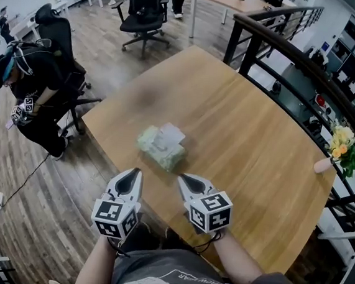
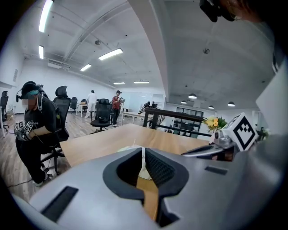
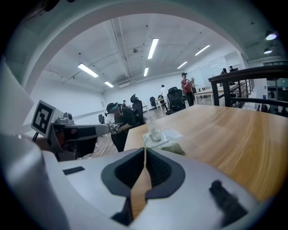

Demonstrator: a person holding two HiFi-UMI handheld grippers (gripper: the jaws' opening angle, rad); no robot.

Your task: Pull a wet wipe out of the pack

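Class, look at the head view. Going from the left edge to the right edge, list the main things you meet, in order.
In order: seated person → left gripper → pack of wipes → right gripper → flowers.

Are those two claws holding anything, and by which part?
Nothing is held. The left claw and right claw are both shut and empty, short of the wet wipe pack on the table.
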